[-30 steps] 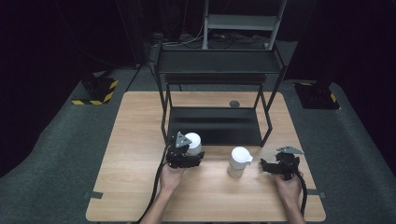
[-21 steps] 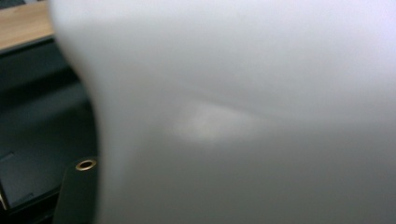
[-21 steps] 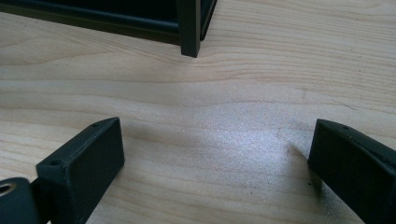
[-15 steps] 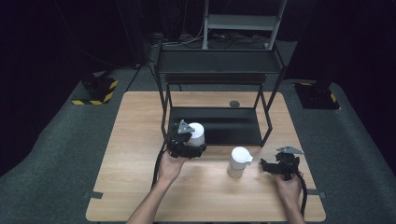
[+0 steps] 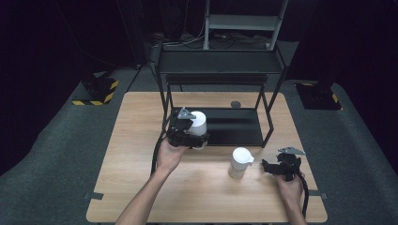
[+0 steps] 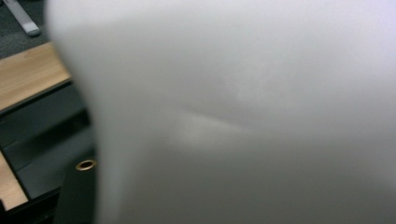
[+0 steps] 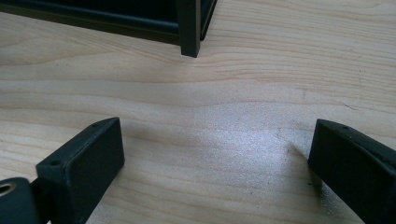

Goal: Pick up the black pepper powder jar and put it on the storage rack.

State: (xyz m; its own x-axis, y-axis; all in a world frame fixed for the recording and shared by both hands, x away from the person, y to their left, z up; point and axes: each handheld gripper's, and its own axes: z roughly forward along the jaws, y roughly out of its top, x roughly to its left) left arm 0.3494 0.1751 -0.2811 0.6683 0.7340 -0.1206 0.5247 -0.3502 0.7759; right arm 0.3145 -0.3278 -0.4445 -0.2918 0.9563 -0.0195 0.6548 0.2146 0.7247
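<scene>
My left gripper [image 5: 195, 138] is shut on a white cup [image 5: 198, 121] and holds it off the table, in front of the lower level of the black shelf rack [image 5: 220, 65]. Seen close in the left gripper view, the cup's white wall [image 6: 243, 112] hides the jaws. A second white cup [image 5: 240, 161] stands upright on the wooden table [image 5: 131, 140], right of centre. My right gripper [image 5: 267, 167] rests low to the right of that cup, apart from it. Its jaws [image 7: 215, 154] stand open with only bare wood between them.
The black two-level rack stands at the back middle of the table, with one leg [image 7: 189, 28] just ahead of my right gripper. A small dark disc [image 5: 235, 104] lies behind the rack's lower shelf [image 5: 234, 126]. Dark floor surrounds the table.
My left gripper has lifted the white cup and carried it up and away from the person, toward the rack. The right gripper and the second cup have stayed put.
</scene>
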